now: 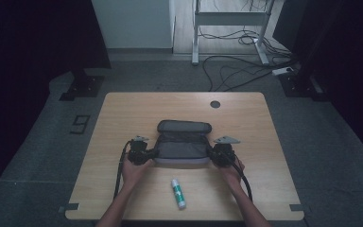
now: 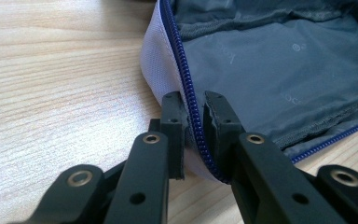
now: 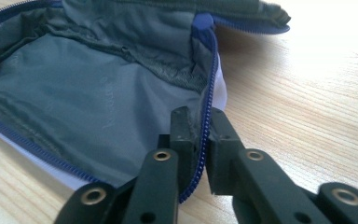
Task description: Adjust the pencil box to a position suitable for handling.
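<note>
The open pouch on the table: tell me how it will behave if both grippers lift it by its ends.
The pouch would probably sag in the middle: its thin grey lining wrinkles and folds in the gripper views. It looks light, since nothing shows inside. The left gripper and right gripper each straddle only the zipper edge, so the fabric may slip free.

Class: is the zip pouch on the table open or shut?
Open: the pouch shows its grey lining, with the zip parted.

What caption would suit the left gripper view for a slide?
Left gripper straddling the blue zipper edge of an open grey pouch on a wooden table.
</note>
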Demonstrator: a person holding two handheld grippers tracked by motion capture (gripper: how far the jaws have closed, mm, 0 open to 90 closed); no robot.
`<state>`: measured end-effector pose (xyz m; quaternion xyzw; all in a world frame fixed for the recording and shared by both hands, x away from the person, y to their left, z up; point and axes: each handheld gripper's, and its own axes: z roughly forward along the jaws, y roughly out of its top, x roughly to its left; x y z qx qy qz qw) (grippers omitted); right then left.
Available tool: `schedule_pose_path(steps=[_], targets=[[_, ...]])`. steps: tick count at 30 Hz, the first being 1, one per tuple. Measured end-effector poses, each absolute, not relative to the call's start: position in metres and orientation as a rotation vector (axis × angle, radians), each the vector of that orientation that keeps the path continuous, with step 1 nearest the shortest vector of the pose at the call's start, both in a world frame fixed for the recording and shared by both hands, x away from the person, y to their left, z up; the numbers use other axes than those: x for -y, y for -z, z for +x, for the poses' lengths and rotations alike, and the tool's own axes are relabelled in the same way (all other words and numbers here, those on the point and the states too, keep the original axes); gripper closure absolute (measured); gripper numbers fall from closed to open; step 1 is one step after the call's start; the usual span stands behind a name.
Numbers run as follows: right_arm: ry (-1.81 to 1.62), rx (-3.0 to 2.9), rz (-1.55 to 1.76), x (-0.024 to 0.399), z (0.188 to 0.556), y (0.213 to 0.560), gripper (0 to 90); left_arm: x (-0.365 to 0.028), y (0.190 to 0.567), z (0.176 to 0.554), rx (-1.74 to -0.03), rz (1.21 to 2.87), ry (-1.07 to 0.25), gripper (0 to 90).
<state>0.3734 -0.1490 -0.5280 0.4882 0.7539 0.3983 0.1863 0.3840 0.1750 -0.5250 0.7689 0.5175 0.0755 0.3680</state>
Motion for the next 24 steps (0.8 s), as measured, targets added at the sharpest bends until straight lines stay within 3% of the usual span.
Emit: schedule_pose_path(steps=[5,9,11,16,24], targets=[[-1.066,-2.104,1.369,0.147,0.375,0.532,70.7,-0.174,0.523,0.384,-1.323,1.963,-0.202,62.2],[-1.049,-2.067,1.368,0.148,0.375,0.530,61.8,-0.174,0.523,0.386,-1.347,1.954,-0.228,38.9],[-1.051,-2.058,1.371,0.149,0.375,0.530,60.4,-0.174,0.523,0.386,-1.349,1.947,-0.226,31.6],[-1.084,-2.030,1.377,0.152,0.373,0.526,51.2,-0.177,0.518,0.387,-1.328,1.896,-0.245,25.1],[-1.183,-1.989,1.340,0.160,0.359,0.509,46.2,-0.180,0.507,0.382,-1.291,1.881,-0.247,25.1]])
